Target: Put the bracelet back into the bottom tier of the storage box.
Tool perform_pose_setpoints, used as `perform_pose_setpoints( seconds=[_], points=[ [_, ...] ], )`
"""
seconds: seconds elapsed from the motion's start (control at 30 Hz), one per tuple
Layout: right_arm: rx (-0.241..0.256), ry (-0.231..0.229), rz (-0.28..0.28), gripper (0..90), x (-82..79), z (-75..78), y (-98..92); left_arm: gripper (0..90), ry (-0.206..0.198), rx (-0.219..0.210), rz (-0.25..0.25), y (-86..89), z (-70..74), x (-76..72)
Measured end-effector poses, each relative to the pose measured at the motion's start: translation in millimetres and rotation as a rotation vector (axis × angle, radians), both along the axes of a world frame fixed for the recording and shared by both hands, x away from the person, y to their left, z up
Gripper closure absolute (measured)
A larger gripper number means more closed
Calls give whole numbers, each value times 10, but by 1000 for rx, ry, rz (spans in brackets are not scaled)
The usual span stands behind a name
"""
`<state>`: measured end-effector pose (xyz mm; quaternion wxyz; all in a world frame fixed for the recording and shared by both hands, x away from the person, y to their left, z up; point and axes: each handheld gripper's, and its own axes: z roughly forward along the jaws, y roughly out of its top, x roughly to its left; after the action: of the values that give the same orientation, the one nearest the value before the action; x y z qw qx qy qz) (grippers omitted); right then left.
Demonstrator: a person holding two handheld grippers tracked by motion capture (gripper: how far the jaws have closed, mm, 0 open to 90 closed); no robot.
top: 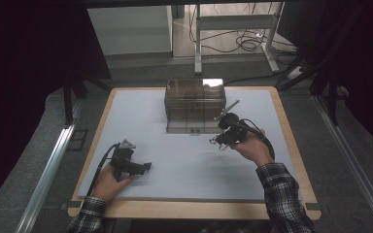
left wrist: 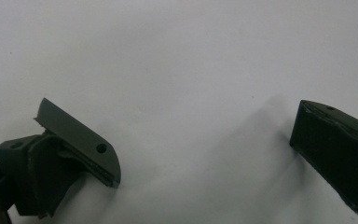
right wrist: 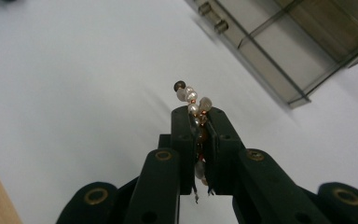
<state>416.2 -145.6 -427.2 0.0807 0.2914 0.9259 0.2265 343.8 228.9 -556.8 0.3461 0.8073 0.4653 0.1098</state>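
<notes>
My right gripper [right wrist: 199, 112] is shut on a string of pale pearl-like beads [right wrist: 192, 99] with small copper beads between them; a few beads stick out past the jaw tips. In the high view the right gripper [top: 218, 141] hovers just in front of a smoky clear plastic drawer box [top: 194, 104]. That box [right wrist: 279, 51] lies ahead and to the right in the right gripper view. My left gripper [top: 147, 166] rests low on the pale mat, held in a hand. Its jaws [left wrist: 205, 154] stand wide apart with only bare mat between them.
A pale grey mat [top: 184, 160] covers a wooden board [top: 291, 145] whose rim shows all round. Beyond the board stand a desk frame [top: 233, 29] and loose cables on the floor. Dark curtains flank both sides.
</notes>
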Motion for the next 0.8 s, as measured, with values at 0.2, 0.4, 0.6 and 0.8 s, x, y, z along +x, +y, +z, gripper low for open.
perform_pose_setpoints(
  seconds=[0.2, 0.4, 0.6, 0.8],
  points=[
    [43, -30, -6, 818, 33, -15, 20, 0, 0, 0, 0, 0, 0, 0],
    [81, -54, -8, 817, 72, -49, 59, 0, 1, 3, -3, 3, 2, 0],
    [128, -91, -17, 817, 111, -60, 93, 0, 1, 4, -4, 4, 2, 1],
    [159, -119, -24, 817, 145, -75, 141, 0, 1, 4, -4, 4, 2, 1]
  ],
)
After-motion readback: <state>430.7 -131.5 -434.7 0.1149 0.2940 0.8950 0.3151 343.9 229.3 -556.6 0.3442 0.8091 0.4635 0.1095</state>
